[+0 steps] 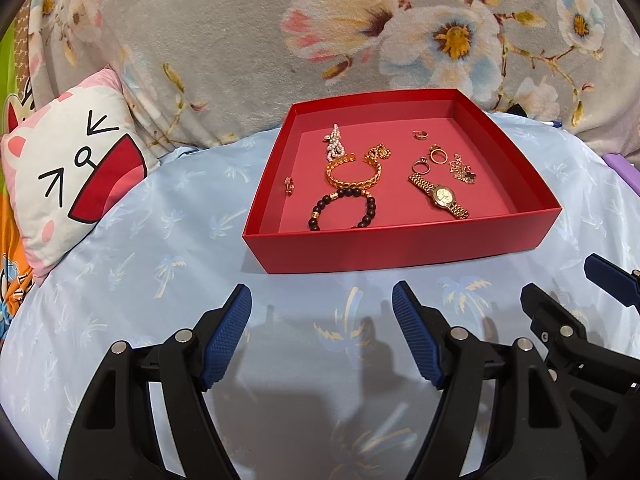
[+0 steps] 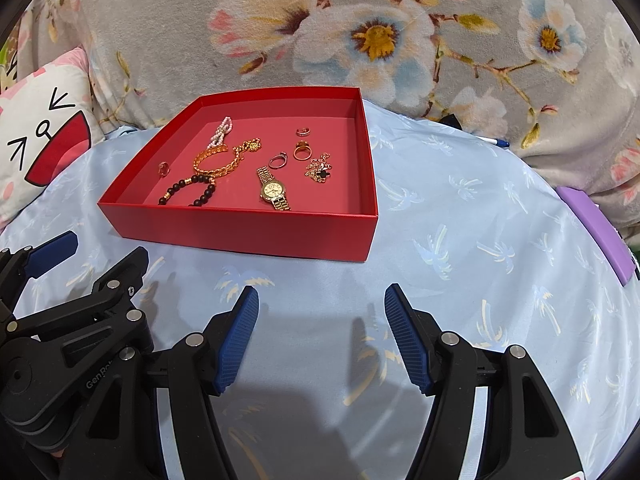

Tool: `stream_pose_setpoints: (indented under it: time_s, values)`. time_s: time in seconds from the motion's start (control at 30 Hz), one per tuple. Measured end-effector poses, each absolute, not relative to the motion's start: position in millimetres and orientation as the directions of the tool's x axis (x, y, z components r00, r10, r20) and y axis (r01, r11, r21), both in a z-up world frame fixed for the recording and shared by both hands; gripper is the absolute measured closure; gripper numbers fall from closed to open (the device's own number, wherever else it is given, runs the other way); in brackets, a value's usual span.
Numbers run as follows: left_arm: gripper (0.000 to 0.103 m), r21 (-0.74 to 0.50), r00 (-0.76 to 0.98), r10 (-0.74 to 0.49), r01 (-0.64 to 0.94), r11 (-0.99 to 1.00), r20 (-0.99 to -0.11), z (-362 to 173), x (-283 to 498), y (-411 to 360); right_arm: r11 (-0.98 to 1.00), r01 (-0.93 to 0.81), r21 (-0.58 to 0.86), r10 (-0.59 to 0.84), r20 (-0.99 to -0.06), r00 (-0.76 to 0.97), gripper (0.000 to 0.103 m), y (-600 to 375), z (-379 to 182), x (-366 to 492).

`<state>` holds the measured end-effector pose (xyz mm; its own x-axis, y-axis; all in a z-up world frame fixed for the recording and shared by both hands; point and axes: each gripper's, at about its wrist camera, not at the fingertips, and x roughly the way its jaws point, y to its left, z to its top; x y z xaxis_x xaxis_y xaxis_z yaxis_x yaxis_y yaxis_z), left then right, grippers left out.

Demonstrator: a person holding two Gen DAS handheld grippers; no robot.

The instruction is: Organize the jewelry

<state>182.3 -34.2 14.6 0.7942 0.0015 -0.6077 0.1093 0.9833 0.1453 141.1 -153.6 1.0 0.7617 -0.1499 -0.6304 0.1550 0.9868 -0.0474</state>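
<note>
Jewelry is lying scattered in a red tray (image 1: 400, 250) that is sitting on a blue sheet (image 1: 160, 264) printed with palm trees, apparently a bed. A grey flowered blanket (image 1: 240, 40) is rising behind the tray's far wall, a cartoon pillow (image 1: 72, 168) is leaning at the left, and a purple block (image 2: 596, 232) is lying on the sheet well to the right of the tray. Nothing is standing between the fingers and the tray's near wall.

Inside, a gold watch (image 1: 440, 196) is lying right of the middle, with a dark bead bracelet (image 1: 344, 210) near the front wall and a gold chain bracelet (image 1: 354, 172) just behind it. A pale bead string (image 1: 334, 142) is lying toward the back, a small ring (image 1: 289, 185) alone at the left, and three more rings (image 1: 434, 155) and a thin chain with a black charm (image 1: 464, 170) at the right.

The left gripper (image 1: 322, 336) and the right gripper (image 2: 322, 338) are hovering side by side over the bare sheet in front of the tray, both with fingers spread and empty. Open sheet is showing on both sides of the tray, wider on the right.
</note>
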Motion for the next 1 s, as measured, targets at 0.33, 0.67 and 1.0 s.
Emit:
stream_pose_setpoints:
  time_s: [0.33, 0.67, 1.0]
  values:
    - [0.033, 0.147, 0.796, 0.002, 0.109, 0.983, -0.606, 14.3, 182.1, -34.4, 0.987, 0.154, -0.047, -0.149, -0.63, 0.762, 0.038, -154.1, 0.5, 141.2]
    - [0.033, 0.148, 0.797, 0.004, 0.108, 0.983, -0.603, 14.2, 181.6, -34.5, 0.987, 0.154, -0.047, -0.148, -0.631, 0.762, 0.038, -154.5, 0.1, 141.0]
    - [0.033, 0.157, 0.803, 0.011, 0.103, 0.982, -0.595, 15.0, 181.2, -34.1, 0.987, 0.154, -0.047, -0.149, -0.631, 0.762, 0.038, -154.7, 0.1, 140.9]
